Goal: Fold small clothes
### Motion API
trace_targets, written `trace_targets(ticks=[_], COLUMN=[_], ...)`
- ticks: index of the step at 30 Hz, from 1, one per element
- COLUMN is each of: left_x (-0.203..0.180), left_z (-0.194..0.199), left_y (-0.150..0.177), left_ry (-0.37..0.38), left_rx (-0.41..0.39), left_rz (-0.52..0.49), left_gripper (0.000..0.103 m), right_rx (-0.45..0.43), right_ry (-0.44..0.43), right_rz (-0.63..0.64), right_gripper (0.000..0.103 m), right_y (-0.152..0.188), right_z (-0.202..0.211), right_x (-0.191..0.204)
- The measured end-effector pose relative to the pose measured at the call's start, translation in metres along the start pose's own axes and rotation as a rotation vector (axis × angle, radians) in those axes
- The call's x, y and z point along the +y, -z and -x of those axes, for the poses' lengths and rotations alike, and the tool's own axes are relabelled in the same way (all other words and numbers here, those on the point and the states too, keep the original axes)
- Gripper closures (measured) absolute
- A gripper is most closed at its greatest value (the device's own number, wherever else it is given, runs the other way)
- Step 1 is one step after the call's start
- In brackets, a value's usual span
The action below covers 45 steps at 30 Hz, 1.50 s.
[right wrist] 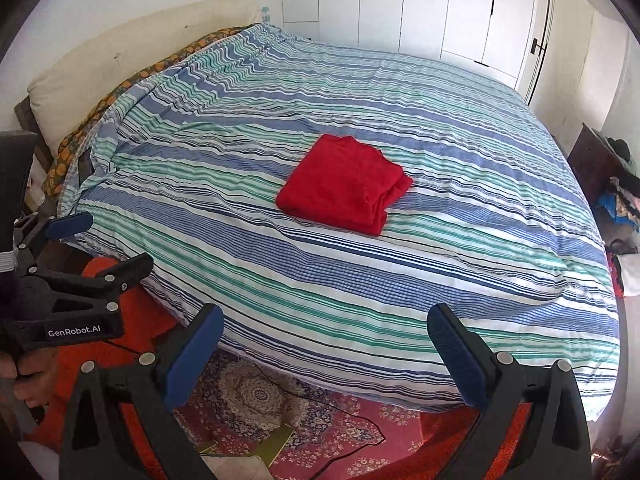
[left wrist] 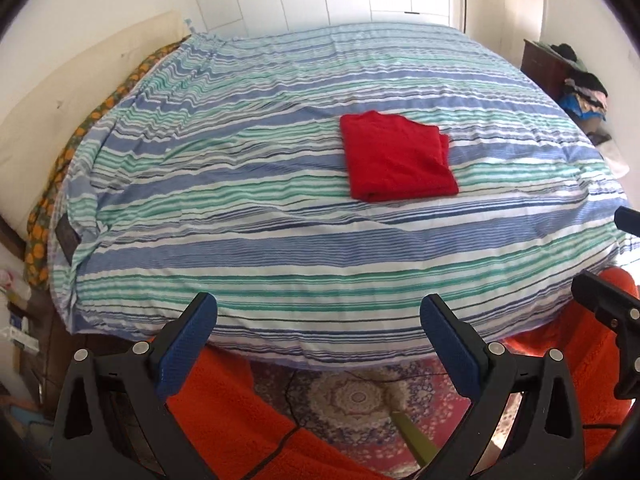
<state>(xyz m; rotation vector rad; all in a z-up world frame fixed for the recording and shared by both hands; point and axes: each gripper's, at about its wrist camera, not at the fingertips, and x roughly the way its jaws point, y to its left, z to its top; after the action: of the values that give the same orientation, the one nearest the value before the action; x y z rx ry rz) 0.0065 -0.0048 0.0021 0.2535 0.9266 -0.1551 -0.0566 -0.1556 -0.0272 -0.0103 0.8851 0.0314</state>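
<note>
Soft daylight fills the room, brightest along the bed's (left wrist: 280, 184) right edge, where the white wall (right wrist: 608, 92) and floor wash out. Shadows are faint. Both fisheye views bulge the striped cover and darken at the corners. The red cloth (left wrist: 396, 158) reads sharp; the cupboard doors (right wrist: 420, 4) glare pale.
</note>
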Motion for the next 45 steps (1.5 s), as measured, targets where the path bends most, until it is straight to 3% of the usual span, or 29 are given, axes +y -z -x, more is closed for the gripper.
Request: trace_targets(ticks=[3,8,45], left_x=[0.003,0.014,0.003], left_z=[0.004,0.006,0.003], left_y=[0.003,0.005,0.002], left_ry=[0.015,0.106,0.064], left_rx=[0.012,0.063,0.07], left_rz=[-0.004,0.037,-0.001], left_gripper=[0.001,0.001,0.001], right_rx=[0.011,0.05,0.05], right_ry=[0.011,0.02,0.049], right_rz=[0.012,0.042,0.016], right_gripper=[0.002,0.002,0.002], right_y=[0.003,0.006,-0.002], right_z=[0.007,0.012,0.013], right_x=[0.004,0.007,0.0])
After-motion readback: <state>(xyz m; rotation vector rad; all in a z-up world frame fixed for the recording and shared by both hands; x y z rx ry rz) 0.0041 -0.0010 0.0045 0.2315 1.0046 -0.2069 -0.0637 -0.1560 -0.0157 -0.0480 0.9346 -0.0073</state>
